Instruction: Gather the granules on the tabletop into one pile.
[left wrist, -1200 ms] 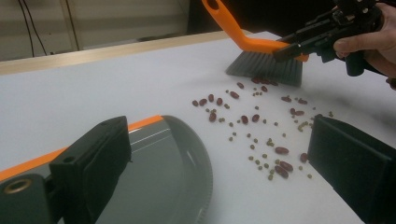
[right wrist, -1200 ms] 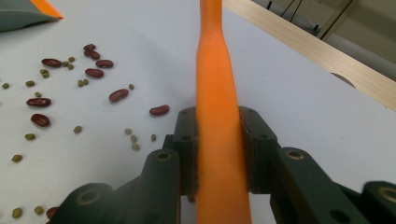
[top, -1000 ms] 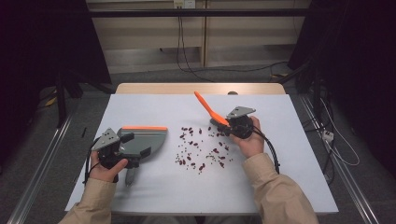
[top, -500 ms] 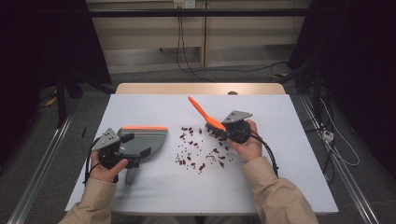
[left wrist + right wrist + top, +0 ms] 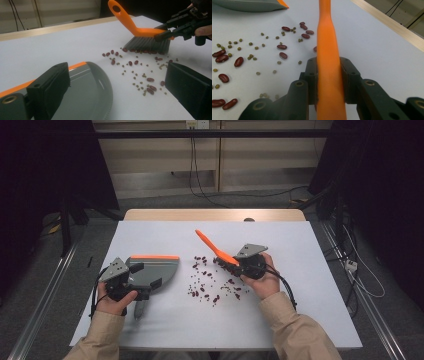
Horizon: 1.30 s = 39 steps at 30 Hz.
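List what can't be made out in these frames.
- Dustpan handle: high view, hidden under the left gripper and hand.
- Dustpan's near part: left gripper view, cut off by the bottom edge and jaws.
- Brush bristles: right gripper view, hidden under the orange handle.
- Small green beans: high view, too small.

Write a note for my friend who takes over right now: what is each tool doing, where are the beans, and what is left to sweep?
Right tool: shut on the orange brush, bristles down at the far right edge of the beans.
Left tool: on the grey dustpan, which rests flat at the left with its orange lip at the far edge; whether the grip is tight is unclear.
Beans: red and small green ones lie scattered on the white table, between brush and dustpan.
Done: brush and pan in place. No beans seen in the pan.
Left: sweep the beans toward the pan, probably leftward.
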Available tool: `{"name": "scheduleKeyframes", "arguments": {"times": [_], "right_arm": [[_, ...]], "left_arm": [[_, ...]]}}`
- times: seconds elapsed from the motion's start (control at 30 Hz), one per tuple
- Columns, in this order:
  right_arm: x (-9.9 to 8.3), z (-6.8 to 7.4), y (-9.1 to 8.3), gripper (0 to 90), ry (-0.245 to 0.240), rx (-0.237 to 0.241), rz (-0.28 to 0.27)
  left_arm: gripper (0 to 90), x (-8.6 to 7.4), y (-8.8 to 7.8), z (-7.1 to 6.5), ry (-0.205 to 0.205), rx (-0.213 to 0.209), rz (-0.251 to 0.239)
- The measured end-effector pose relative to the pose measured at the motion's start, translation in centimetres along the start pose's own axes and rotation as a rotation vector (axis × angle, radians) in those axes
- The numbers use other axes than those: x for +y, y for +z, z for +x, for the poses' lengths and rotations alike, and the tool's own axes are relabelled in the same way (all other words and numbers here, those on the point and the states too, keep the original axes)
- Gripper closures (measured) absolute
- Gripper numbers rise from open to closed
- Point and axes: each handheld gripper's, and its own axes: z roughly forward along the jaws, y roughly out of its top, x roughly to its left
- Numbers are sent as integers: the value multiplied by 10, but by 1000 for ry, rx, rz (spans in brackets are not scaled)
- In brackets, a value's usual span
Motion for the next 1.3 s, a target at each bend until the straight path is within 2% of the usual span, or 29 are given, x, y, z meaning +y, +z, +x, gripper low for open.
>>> {"name": "scheduleKeyframes", "arguments": {"times": [0.1, 0.33, 0.53, 0.7, 0.77, 0.97, 1.03, 1.1, 1.2, 1.3], "right_arm": [[-1, 1, -2, 713, 11, 18, -9], [-2, 5, -6, 712, 2, 41, -9], [-3, 2, -7, 711, 36, 53, -17], [-3, -1, -5, 706, 84, 59, -24], [-3, -2, -5, 704, 101, 73, -14], [1, -2, -5, 710, 121, 54, 17], [2, -3, -5, 711, 126, 75, 28], [1, -5, -6, 712, 112, 74, 24], [0, -10, -7, 713, 122, 71, 8], [1, -16, -10, 713, 128, 56, -38]], "left_arm": [[62, 0, 0, 0, 0, 0, 2], [62, 0, 0, -1, 1, 0, 1], [62, 0, 0, -1, 1, 2, 3], [62, 0, 1, -1, -2, -1, 3], [62, -1, 2, -1, 0, -3, 5], [62, -1, 3, -2, -2, -11, 14], [62, -1, 2, -2, 0, -10, 12], [62, -1, 2, -2, -2, -8, 11], [62, -1, 2, -1, -5, -5, 10], [62, -1, 2, 0, -7, -8, 11]]}}
